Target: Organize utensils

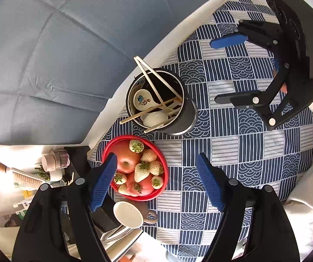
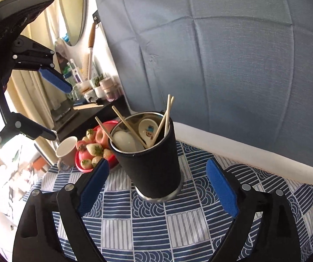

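Observation:
A black utensil cup (image 1: 178,113) (image 2: 152,163) with a steel rim stands on the blue patterned tablecloth (image 1: 232,152) (image 2: 145,224). It holds several chopsticks (image 1: 154,80) (image 2: 167,118) and white ceramic spoons (image 1: 143,100) (image 2: 147,128). My left gripper (image 1: 156,181) is open and empty, held above the red fruit bowl and the cloth. My right gripper (image 2: 158,187) is open and empty, with the cup just ahead between its jaws; it also shows in the left wrist view (image 1: 222,69). The left gripper shows in the right wrist view (image 2: 56,109).
A red bowl (image 1: 163,187) (image 2: 77,161) of apples and strawberries sits beside the cup. A white mug (image 1: 130,214) (image 2: 66,150) stands by the bowl. A blue padded wall (image 1: 58,54) runs behind the table edge. A cluttered side shelf (image 2: 90,91) is at the left.

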